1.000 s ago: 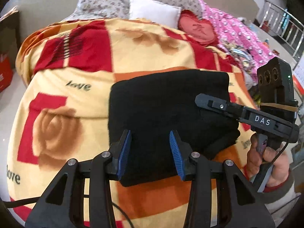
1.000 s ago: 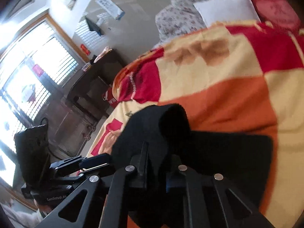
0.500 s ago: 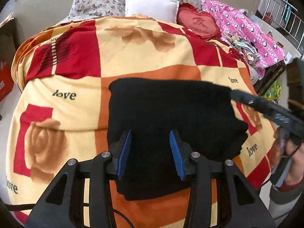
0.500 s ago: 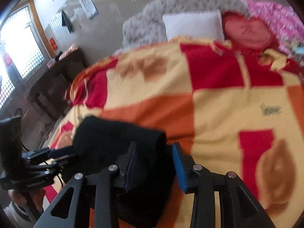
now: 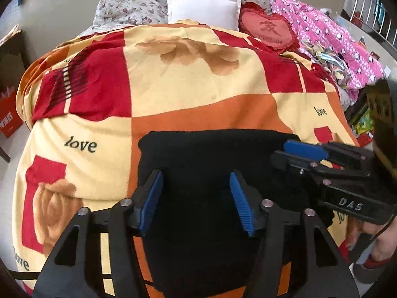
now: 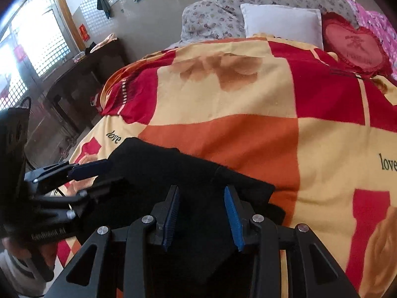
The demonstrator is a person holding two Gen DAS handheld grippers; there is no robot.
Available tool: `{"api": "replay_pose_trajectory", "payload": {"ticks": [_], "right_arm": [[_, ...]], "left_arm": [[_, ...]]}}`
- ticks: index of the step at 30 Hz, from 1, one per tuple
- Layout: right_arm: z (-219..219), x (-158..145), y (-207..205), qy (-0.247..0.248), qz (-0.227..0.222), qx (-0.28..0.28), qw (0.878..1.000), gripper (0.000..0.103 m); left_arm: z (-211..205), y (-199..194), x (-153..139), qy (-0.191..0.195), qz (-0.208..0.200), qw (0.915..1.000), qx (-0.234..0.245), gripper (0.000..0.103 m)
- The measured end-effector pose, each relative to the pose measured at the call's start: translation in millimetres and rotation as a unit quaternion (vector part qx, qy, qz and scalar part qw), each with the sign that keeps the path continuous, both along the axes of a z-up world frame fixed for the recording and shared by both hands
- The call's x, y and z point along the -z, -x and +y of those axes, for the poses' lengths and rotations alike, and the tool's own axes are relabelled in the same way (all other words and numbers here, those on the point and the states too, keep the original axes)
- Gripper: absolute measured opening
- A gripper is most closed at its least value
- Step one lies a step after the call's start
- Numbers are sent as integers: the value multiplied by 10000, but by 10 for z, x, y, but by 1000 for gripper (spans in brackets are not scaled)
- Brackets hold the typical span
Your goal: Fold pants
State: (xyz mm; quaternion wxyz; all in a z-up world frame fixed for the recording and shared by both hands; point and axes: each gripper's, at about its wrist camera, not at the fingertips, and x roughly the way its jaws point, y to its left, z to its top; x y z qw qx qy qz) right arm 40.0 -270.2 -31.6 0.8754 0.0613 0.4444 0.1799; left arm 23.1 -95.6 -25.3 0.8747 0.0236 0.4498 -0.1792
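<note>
**So, black pants folded up on the bed, both grippers loose**

Okay, standing here watching: the black pants (image 5: pixel 213 173) are sitting as a folded, roughly rectangular bundle on the checkered blanket (image 5: pixel 188 79), the one with red, orange and cream squares, rose prints and "love" written on it. From the left wrist camera the bundle fills the 6 o'clock half of the view, its far edge running straight across an orange square.

The left gripper (image 5: pixel 196 203) hangs right over the near part of the bundle with its blue-padded fingers spread apart, nothing pinched between them. From the right wrist camera the same tool (image 6: pixel 96 173) comes in around 9 o'clock, its tips at the left edge of the fabric.

The right gripper (image 6: pixel 202 213) also has its jaws apart, hovering over the pants (image 6: pixel 188 186) with black cloth showing between the pads; can't tell if the pads actually touch it. In the left view it (image 5: pixel 295 152) pokes in from 3 o'clock over the right end of the bundle, and a bit of the person's hand (image 5: pixel 369 238) shows under it.

Up at 12 o'clock there's a white pillow (image 5: pixel 203 8) against a floral cushion (image 5: pixel 131 5), a red heart-shaped pillow (image 5: pixel 268 28) next to it, and a pink quilt (image 5: pixel 332 37) piled toward 2 o'clock. A dark wooden table (image 6: pixel 82 79) stands by the window (image 6: pixel 32 39) off at 10 o'clock in the right view.
</note>
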Motion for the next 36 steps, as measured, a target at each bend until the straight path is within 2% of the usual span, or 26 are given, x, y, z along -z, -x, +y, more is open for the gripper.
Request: {"api": "replay_pose_trajectory", "payload": {"ticks": [6,9,15,20,23,27,32,36], "right_arm": [[146,-237,250,379,-113,-282,9988,36],[211,-228,432,778,-107,-333,9964,36],[152,-114,788,1149,-105,-181,9932,36],[59,7,929,926,-251,-67,9954,37],[22,-68,911,819,-154,-92,9965,37],[-44,-258,901,578,-337,18,9978,38],[-70,-298,808,510,-370,155,9979,42],[-203,-165,705,341,-246,496,9979,53]], "left_arm": [[-19,51,7,-129,-92,9999,-48,59],[-4,71,4,-100,-80,9999,-87,59],[-7,106,12,-96,-97,9999,-102,59],[-21,134,21,-124,-139,9997,-149,61],[7,151,0,-100,-83,9998,-174,61],[70,188,-38,-16,-3,9997,-255,60],[136,256,-65,-82,5,9994,-335,60],[320,286,-72,106,79,9989,-453,61]]}}
